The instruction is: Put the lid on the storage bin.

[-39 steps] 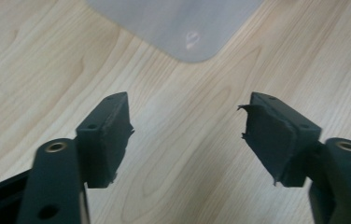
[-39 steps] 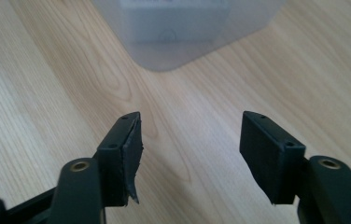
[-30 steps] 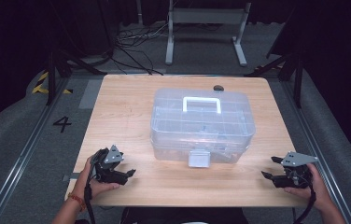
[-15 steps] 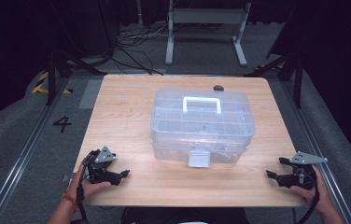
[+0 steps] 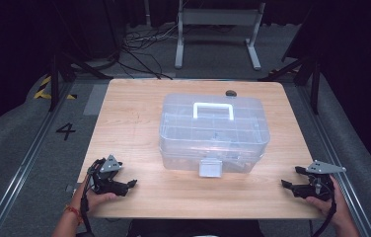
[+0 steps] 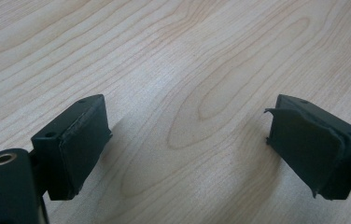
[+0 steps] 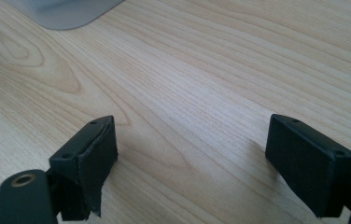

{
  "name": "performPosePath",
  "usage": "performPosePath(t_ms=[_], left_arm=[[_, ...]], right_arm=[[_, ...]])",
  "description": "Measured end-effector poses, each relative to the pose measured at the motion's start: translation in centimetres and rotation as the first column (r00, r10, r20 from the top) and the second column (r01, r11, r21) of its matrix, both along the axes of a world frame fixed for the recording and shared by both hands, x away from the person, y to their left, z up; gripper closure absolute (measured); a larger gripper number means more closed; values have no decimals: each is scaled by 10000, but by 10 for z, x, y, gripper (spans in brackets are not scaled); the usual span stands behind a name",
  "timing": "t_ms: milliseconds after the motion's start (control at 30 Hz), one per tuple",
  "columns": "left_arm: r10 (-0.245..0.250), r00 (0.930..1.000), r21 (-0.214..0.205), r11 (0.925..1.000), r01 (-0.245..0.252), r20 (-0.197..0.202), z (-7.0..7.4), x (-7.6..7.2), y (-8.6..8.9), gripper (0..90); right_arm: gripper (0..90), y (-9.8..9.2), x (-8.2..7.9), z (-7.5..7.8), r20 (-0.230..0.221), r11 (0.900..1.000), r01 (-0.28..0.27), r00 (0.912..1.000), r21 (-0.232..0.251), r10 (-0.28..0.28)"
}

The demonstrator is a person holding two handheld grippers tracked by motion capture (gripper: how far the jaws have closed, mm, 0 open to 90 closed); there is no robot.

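I am looking down on a pale wooden table that stands on grey carpet in a dark room, with a metal stand and loose cables on the floor beyond its far edge and a number four marked on the floor off its left edge. Near the front left corner my left gripper rests low over the wood, held in my left hand, its tips pointing toward the right; its jaws have just been opening and now stand wide apart with nothing between them, and the left gripper view shows bare wood grain between the two black pads, the right pad's lining looking frayed at its edge. In the middle of the table sits the clear plastic storage box, lid down, its white handle lying flat on top and its latch facing the front edge; it is well apart from both grippers. A small dark object lies just behind the box near the far edge. Near the front right corner my right gripper sits in my right hand, tips pointing left toward the box; its jaws have also just been opening and stand wide, empty, over bare wood in the right gripper view, where a corner of the box shows at the top left.
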State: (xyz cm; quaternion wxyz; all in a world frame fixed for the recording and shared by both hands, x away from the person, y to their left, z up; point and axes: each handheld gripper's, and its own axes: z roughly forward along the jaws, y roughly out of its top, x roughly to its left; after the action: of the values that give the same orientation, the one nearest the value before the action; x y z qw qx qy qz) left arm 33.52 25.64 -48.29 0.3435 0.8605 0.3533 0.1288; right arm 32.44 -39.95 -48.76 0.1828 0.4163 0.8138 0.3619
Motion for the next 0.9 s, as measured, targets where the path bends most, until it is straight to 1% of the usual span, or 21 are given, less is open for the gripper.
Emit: performPosePath(t_ms=[300,367,400,633,667,700,867,900], left_arm=[[19,10000,29,10000,-19,-24,0,0,0,123],[2,10000,121,9999,-2,11,1,1,0,122],[63,10000,65,10000,-62,-16,1,1,0,122],[120,9999,74,9999,-120,16,1,1,-1,121],[100,9999,110,9999,-100,49,1,2,0,122],[124,9999,156,9998,-124,0,1,2,0,124],[139,9999,170,9998,-140,12,1,2,0,125],[154,9999,107,9998,-155,35,1,2,0,125]], right_arm=[[173,0,0,0,-8,10000,34,10000,9,-34],[173,0,0,0,-9,10000,44,10000,11,-44],[173,0,0,0,-5,10000,42,10000,10,-42],[173,0,0,0,-8,10000,46,10000,11,-46],[173,0,0,0,-5,10000,45,10000,10,-45],[173,0,0,0,-4,10000,43,10000,10,-43],[172,0,0,0,8,10000,45,10000,-13,-45],[172,0,0,0,3,10000,62,10000,-1,-62]])
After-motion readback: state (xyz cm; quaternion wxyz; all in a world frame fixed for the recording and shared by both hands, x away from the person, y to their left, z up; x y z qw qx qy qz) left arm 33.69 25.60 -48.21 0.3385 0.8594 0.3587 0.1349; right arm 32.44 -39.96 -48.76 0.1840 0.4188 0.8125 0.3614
